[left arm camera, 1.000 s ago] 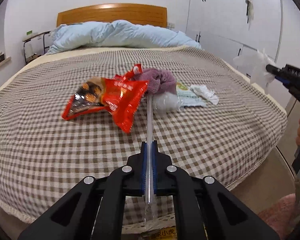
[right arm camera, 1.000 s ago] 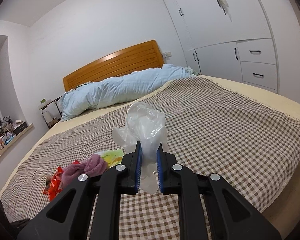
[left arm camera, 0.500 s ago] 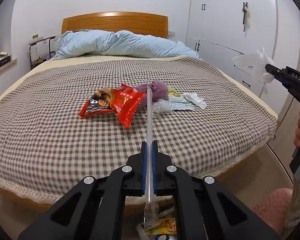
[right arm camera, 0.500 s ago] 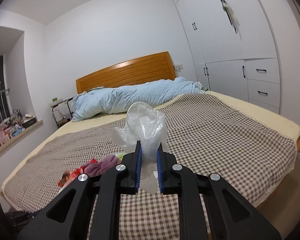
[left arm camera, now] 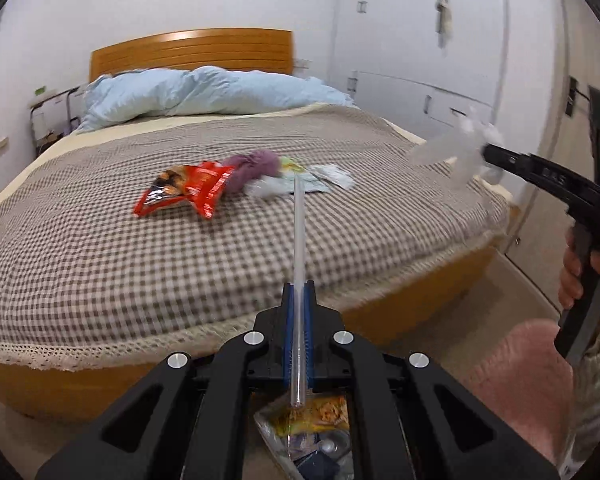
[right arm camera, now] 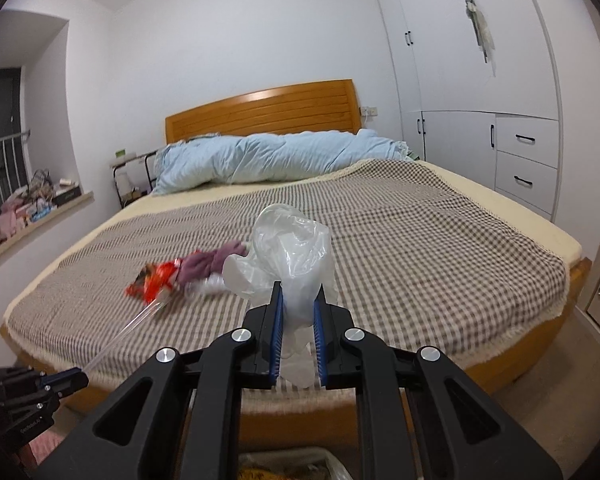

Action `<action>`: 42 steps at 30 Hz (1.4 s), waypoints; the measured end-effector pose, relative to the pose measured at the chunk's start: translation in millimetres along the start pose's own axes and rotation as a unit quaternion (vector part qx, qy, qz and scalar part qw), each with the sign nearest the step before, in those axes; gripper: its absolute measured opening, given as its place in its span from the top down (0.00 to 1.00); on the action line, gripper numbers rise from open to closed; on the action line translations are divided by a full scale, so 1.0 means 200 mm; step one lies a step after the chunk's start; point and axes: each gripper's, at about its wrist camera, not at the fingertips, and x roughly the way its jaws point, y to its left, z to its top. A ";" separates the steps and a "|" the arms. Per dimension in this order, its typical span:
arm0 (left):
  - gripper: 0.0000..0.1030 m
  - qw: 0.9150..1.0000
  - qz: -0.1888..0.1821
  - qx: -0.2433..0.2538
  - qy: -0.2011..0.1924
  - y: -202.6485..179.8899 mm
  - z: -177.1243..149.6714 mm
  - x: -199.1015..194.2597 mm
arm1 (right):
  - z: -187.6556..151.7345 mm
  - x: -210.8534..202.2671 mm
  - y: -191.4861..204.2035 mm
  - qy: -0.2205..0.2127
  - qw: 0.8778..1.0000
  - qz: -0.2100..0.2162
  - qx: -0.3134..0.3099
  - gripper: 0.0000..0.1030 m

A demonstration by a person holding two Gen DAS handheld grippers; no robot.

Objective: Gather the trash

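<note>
The fingers of the left gripper are pinching a clear straw lengthwise, those of the right gripper a crumpled plastic bag — the trash container is lying just below both, at the bottom centre.

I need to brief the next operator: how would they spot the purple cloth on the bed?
Start at the big bed with the brown checked cover and look at the small pile of litter near its middle. The purple cloth is the soft bunched lump right of the red snack bag, with white wrappers on its other side. It is the only fabric there.
</note>
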 end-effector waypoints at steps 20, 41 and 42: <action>0.98 0.992 -0.067 0.038 0.095 -0.17 -0.41 0.13 | -0.66 0.03 0.00 0.178 0.984 0.010 0.012 0.87; 0.98 0.967 -0.086 0.116 0.211 -0.28 -0.69 0.61 | -1.08 0.37 -0.02 0.327 0.945 -0.025 0.002 0.87; 0.98 0.965 -0.089 0.122 0.213 -0.29 -0.70 0.66 | -1.10 0.38 -0.03 0.332 0.943 -0.027 0.003 0.87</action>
